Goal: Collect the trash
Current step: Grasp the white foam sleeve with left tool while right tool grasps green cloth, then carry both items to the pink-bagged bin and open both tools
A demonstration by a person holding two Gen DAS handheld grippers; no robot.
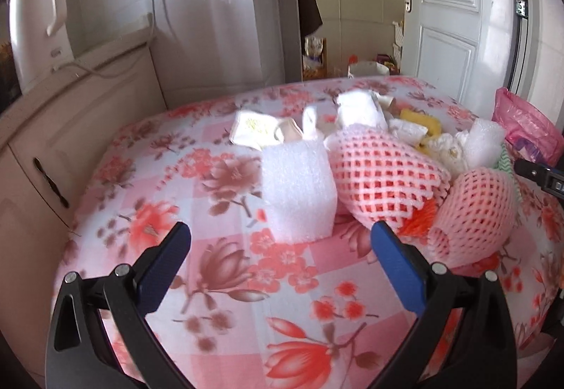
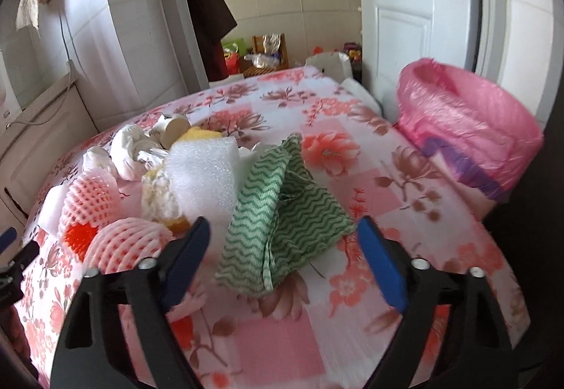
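Nearest the lens in the right wrist view, the right gripper (image 2: 283, 241) stands with its jaws parted and nothing pressed between the blue pads; the green wavy-patterned cloth (image 2: 282, 212) lies just ahead of the gap, crumpled into a tent whose long axis runs from the near edge away toward the far side of the table (image 2: 405, 212), its peak pointing up and away. In the left wrist view, the left gripper (image 1: 280, 237) is likewise spread wide and empty, aimed down at the white foam block (image 1: 298, 190), which stands upright on the floral cloth just beyond the fingertips. Beside the block lie two pink foam fruit nets (image 1: 384, 174), the nearer with its long axis slanting down to the right and its open end toward the camera, an orange item tucked between them. Farther back sits a heap of crumpled white paper (image 1: 359, 109), a yellow sponge-like piece (image 1: 423, 121) and a small paper cup (image 2: 176, 130). At the table's far right edge stands the bin with a pink liner (image 2: 469, 128), mouth open. Judged from this layout, collection has hardly begun: every item appears still on the table, and none is visibly in the bin.
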